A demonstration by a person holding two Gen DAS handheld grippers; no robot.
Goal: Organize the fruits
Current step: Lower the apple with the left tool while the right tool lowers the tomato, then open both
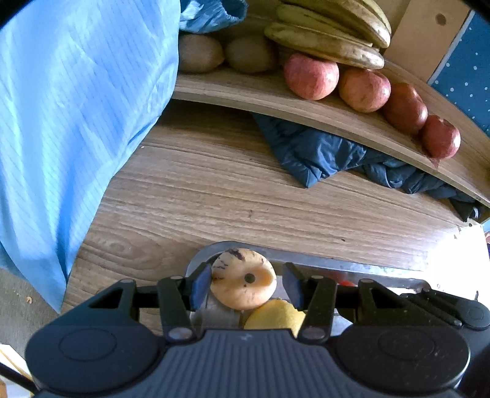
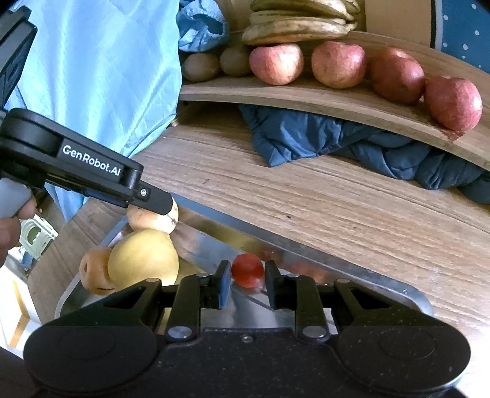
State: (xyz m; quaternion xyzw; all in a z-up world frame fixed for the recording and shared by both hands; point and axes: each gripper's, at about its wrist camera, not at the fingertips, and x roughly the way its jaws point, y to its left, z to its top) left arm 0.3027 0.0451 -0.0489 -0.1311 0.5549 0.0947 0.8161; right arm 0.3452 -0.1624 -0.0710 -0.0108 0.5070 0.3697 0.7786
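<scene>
While both tools hang over the metal tray (image 2: 306,266), I list what I have: left hand-held gripper (image 1: 245,283), jaws part-spread around a tan, purple-streaked round fruit (image 1: 243,281), the pad on one side touching its skin and the other pad just beside it, so I judge the grip unfinished; a yellow pear (image 1: 275,315) lies just below and nearer me than that fruit, and in the right wrist view a second tan fruit (image 2: 93,271) sits against it. Right hand-held gripper (image 2: 246,281), jaws narrow, straddling a small red tomato-like fruit (image 2: 247,269) that lies just beyond the fingertips; I cannot tell whether the pads touch it. Ahead of both tools and above the tabletop (image 2: 306,196), a wooden shelf (image 2: 306,95) carries four red apples (image 2: 338,64) in a row, kiwis (image 2: 202,67) and bananas (image 2: 297,27) behind them; a dark blue cloth (image 2: 337,140) is bundled beneath it. Step in hand, as I judge it: picking from the tray. Next move calls for firm closure on each fruit, then a lift clear of the pear toward like fruit on the shelf.
</scene>
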